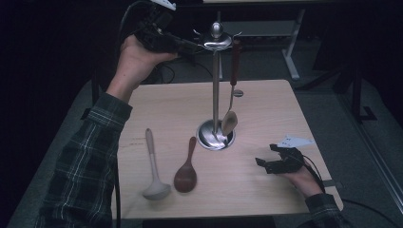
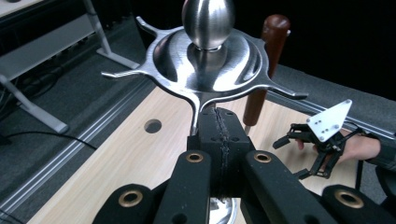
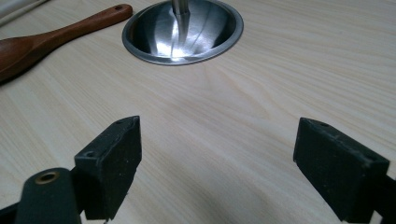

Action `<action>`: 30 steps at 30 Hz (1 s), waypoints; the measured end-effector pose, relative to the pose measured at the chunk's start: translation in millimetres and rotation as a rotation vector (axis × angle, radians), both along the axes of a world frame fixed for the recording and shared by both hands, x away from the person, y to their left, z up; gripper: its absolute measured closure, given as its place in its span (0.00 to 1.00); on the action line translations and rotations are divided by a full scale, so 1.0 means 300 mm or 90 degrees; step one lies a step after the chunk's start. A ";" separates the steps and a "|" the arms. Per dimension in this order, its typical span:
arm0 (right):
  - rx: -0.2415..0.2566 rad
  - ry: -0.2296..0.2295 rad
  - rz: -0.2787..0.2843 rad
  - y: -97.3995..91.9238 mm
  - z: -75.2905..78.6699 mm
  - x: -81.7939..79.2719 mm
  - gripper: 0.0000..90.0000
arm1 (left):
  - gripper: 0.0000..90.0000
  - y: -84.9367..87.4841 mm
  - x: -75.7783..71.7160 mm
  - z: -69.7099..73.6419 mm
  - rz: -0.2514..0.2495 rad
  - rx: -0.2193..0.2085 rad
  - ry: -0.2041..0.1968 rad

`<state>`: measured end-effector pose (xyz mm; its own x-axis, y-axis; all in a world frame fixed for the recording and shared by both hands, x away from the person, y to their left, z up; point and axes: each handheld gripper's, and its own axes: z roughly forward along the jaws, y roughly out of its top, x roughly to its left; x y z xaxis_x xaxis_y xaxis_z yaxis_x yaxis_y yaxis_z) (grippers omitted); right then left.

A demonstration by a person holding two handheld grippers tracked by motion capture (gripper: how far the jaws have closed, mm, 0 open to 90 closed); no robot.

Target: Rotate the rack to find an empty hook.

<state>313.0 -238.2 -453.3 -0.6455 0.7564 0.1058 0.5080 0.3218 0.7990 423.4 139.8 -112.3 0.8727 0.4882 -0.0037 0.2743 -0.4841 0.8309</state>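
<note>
A: Presently, item one: left gripper (image 2: 219,140), raised at the stand's crown (image 2: 210,65), fingers pressed together on one hook arm (image 2: 195,116).

B: Item two?

A: Right gripper (image 1: 278,161), resting low on the table (image 1: 266,123), fingers (image 3: 112,163) spread wide, holding nothing.

B: Utensils logged?

A: One brown-handled spoon (image 1: 231,95) hung from the crown, beside the pole. White ladle (image 1: 153,171) and wooden spoon (image 1: 187,171) lay side by side on the table, left of the stand's base (image 1: 214,137).

B: Risks?

A: Judged: a pull on the pinched hook could tip the tall stand or swing the hanging spoon off, since the base stood unbraced.
</note>
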 end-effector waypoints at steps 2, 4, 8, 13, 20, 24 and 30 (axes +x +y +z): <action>0.000 -0.001 -0.001 -0.002 -0.001 0.001 0.16 | 1.00 -0.001 0.006 0.001 0.004 -0.001 -0.001; -0.003 -0.002 -0.003 -0.002 -0.001 0.000 0.16 | 1.00 -0.001 0.013 0.003 0.010 0.001 -0.004; -0.001 0.003 -0.004 -0.001 -0.001 -0.002 0.16 | 1.00 0.001 0.033 0.005 0.027 0.009 -0.007; -0.001 0.002 -0.004 -0.001 -0.002 -0.002 0.16 | 1.00 0.004 0.062 0.001 0.045 0.007 -0.007; -0.005 0.005 -0.002 -0.001 -0.004 -0.001 0.16 | 1.00 0.003 0.097 -0.003 0.068 0.000 -0.003; -0.004 0.005 -0.003 -0.001 -0.005 -0.003 0.16 | 1.00 0.026 0.080 0.000 0.060 -0.006 0.007; -0.006 0.006 -0.003 -0.001 -0.008 0.002 0.16 | 1.00 0.057 0.003 0.041 0.018 -0.036 0.012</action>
